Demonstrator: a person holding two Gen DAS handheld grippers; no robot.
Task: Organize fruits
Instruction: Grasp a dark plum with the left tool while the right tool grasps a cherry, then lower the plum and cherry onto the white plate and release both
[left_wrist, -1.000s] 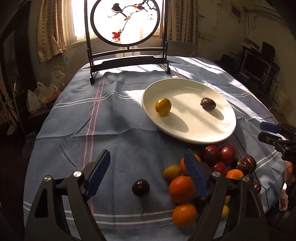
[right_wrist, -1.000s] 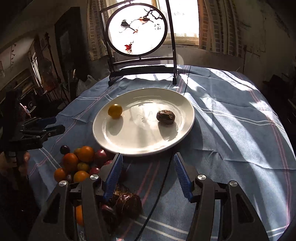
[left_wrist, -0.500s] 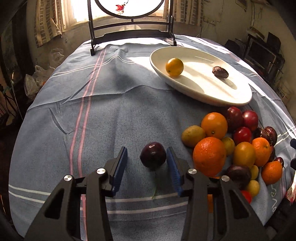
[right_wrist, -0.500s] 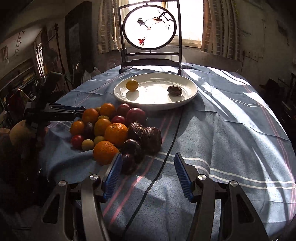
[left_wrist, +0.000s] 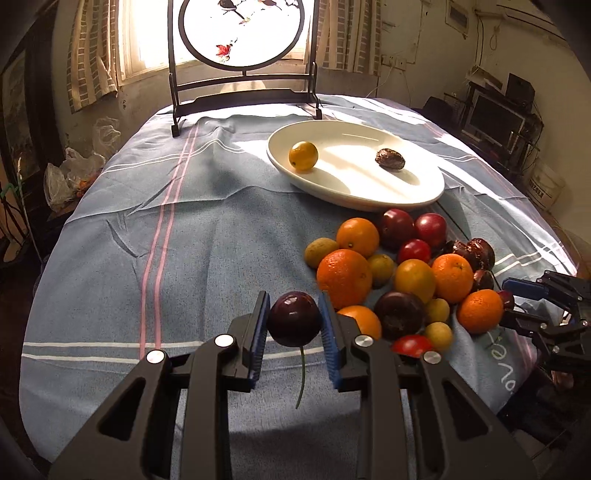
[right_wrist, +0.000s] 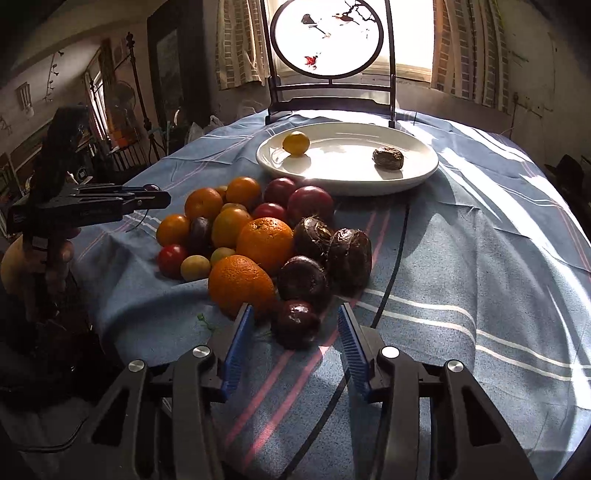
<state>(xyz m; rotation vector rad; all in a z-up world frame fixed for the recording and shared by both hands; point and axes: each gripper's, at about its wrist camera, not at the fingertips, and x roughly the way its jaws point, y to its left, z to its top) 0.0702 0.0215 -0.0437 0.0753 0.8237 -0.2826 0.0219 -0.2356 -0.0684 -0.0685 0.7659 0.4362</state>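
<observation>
My left gripper (left_wrist: 294, 325) is shut on a dark purple plum (left_wrist: 294, 318) with a green stem and holds it above the blue tablecloth, left of the fruit pile (left_wrist: 402, 273). The white plate (left_wrist: 424, 195) behind the pile holds a small yellow fruit (left_wrist: 303, 156) and a dark wrinkled fruit (left_wrist: 390, 158). My right gripper (right_wrist: 295, 328) is open, its blue pads either side of a dark plum (right_wrist: 295, 323) at the near edge of the pile (right_wrist: 255, 229). The plate (right_wrist: 347, 186) shows beyond. The left gripper shows at the left of the right wrist view (right_wrist: 147, 197).
A round painted screen on a black stand (left_wrist: 243, 33) stands at the table's far edge. A black cable (right_wrist: 397, 258) runs across the cloth to the right of the pile. The right gripper shows at the right of the left wrist view (left_wrist: 517, 299).
My left gripper closed on the purple plum and lifted it off the cloth. My right gripper moved in toward the pile's near edge and now brackets a dark plum.
</observation>
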